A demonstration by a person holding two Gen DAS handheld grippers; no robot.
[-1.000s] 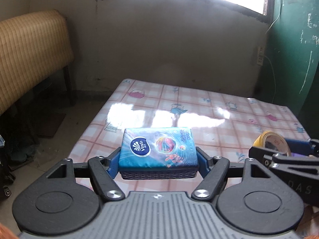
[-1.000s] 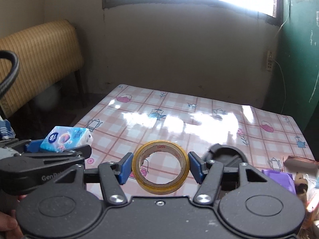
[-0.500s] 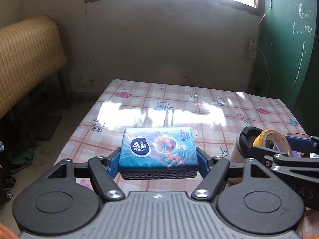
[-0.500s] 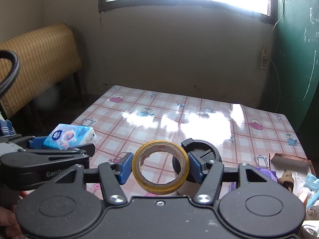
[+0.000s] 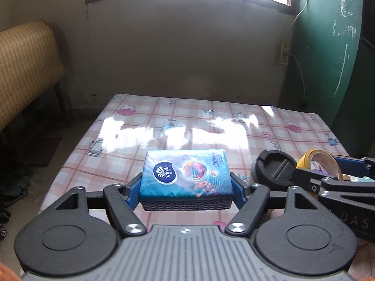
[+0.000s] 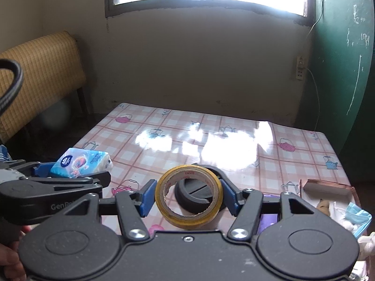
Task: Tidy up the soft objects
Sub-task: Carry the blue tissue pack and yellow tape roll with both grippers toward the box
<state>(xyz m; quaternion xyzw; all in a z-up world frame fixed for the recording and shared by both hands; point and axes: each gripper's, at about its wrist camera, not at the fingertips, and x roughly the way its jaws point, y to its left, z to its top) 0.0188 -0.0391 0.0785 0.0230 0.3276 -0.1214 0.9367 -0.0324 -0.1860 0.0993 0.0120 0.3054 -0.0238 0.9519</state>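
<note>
Gripping a tissue pack (image 5: 186, 174) crosswise in the left tongs (image 5: 186, 188), both blue pads pressing on its 2 short ends, long axis running pad to pad. Clamping a roll of yellow tape (image 6: 188, 197) upright in the right tongs (image 6: 188, 197), hole facing the camera. Hanging over the checked table (image 5: 187, 117), with a black round lid (image 5: 274, 171) sitting just ahead of the right tongs and to the right of the left ones. Likely needing a set-down spot next, bare cloth lying ahead of both.

Two wrist fisheyes, close, angled down — shared checkered table (image 5: 178, 126) and window wall.
</note>
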